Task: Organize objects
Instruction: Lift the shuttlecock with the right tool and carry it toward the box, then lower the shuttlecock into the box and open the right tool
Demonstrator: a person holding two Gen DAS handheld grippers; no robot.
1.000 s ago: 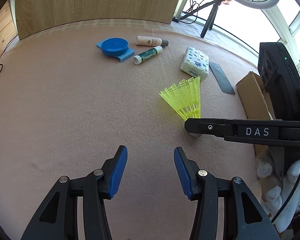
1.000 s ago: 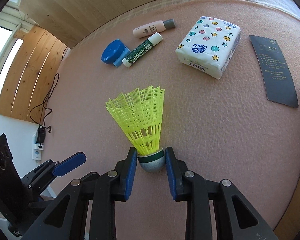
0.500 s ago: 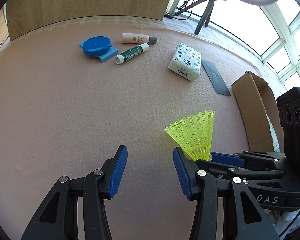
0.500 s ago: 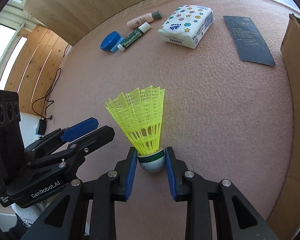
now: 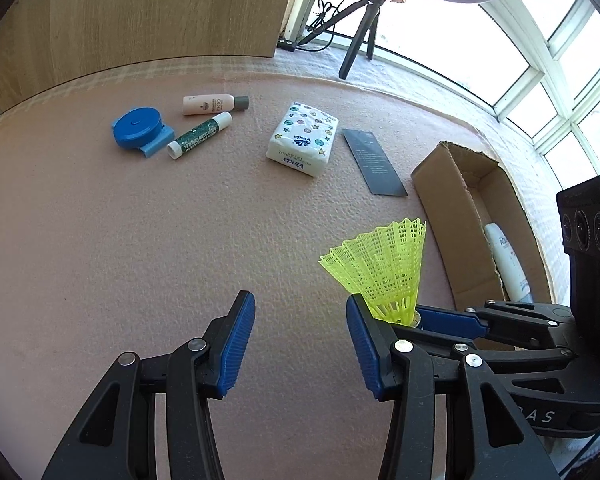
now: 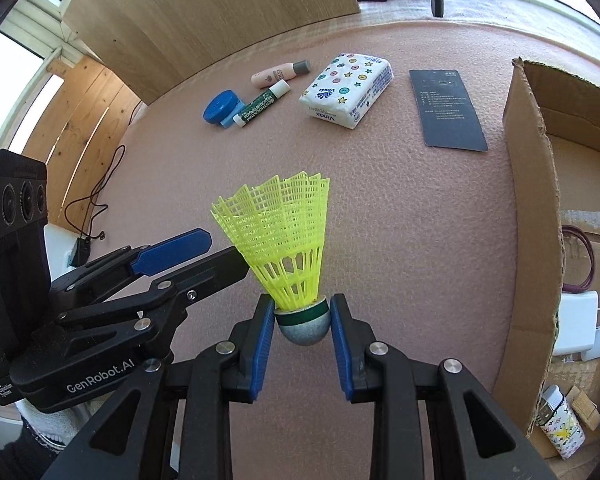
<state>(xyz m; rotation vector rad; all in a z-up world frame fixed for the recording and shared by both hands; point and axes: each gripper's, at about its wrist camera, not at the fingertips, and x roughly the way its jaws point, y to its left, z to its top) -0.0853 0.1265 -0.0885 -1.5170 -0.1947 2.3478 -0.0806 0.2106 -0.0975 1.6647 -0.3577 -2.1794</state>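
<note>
My right gripper (image 6: 302,326) is shut on the grey cork base of a yellow plastic shuttlecock (image 6: 282,240), held above the pink mat with its skirt pointing away. The same shuttlecock (image 5: 382,268) shows in the left wrist view, just right of my left gripper (image 5: 300,342), which stands open with nothing between its blue pads. The left gripper (image 6: 172,256) appears in the right wrist view, close to the shuttlecock's left side. A cardboard box (image 5: 476,216) lies open to the right, with a white tube (image 5: 508,256) inside.
On the far mat lie a blue round tape measure (image 5: 138,130), a pink bottle (image 5: 214,104), a green stick tube (image 5: 198,136), a tissue pack (image 5: 304,138) and a dark card (image 5: 374,162). The box wall (image 6: 534,216) stands close on the right, holding several small items.
Both grippers have shifted right and risen, with the shuttlecock still held. The cardboard box has come into fuller view, and the left gripper now sits close beside the shuttlecock.
</note>
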